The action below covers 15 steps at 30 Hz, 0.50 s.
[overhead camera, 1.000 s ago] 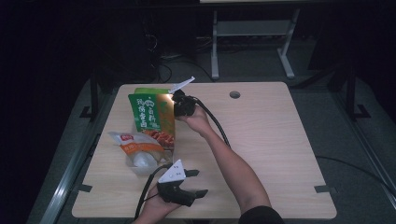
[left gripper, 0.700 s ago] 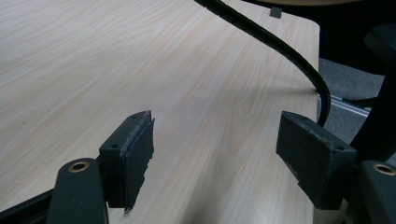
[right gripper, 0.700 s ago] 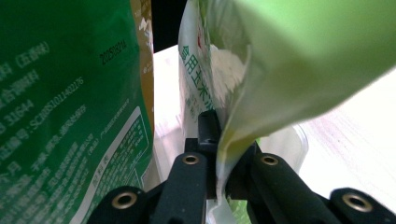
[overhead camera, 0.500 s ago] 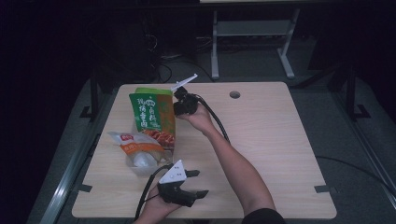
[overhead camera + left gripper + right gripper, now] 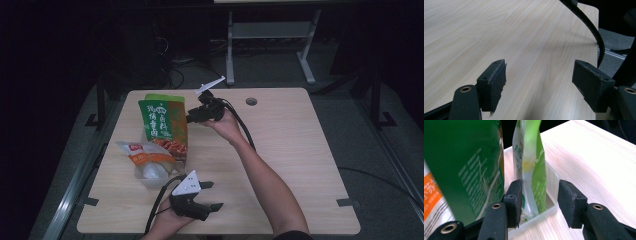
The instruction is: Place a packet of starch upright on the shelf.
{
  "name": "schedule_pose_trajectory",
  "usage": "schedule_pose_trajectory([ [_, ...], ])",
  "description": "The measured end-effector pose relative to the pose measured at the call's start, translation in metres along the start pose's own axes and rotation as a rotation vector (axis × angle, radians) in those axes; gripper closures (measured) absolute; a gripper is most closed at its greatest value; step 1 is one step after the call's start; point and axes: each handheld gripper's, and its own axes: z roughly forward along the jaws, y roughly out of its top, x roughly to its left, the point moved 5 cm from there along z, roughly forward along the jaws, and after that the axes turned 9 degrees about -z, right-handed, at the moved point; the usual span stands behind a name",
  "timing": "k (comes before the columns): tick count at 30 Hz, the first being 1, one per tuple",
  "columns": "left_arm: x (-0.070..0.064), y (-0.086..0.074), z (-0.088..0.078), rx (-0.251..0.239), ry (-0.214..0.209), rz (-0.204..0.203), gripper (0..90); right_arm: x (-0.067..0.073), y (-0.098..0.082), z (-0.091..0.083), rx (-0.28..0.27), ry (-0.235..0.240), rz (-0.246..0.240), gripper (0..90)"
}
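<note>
Green pouch (image 5: pixel 534 170) upright in clear tray (image 5: pixel 550 182), right gripper (image 5: pixel 539 202) jaws just opening around it

Showing large white Chinese characters, too small to make out, on the green packet (image 5: pixel 161 120); bearing one legible white character, 苏, on the orange pouch (image 5: pixel 432 195).

- light wooden table (image 5: pixel 300 150), round hole (image 5: pixel 251 101) near far edge
- grey floor (image 5: pixel 350 100), dim room
- pale metal frame (image 5: pixel 270 30) far behind
- loose cables (image 5: pixel 185 62) on floor
</note>
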Motion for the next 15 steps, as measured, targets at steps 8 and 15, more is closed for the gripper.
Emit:
schedule_pose_trajectory([
  [8, 0.005, 0.003, -0.003, -0.014, 0.007, -0.018, 26.1, -0.003, -0.009, -0.02, 0.016, -0.031, 0.007, 48.6],
  [15, 0.007, 0.005, -0.002, -0.012, 0.011, -0.021, 25.6, -0.003, -0.015, -0.035, 0.025, -0.06, 0.002, 44.8],
])
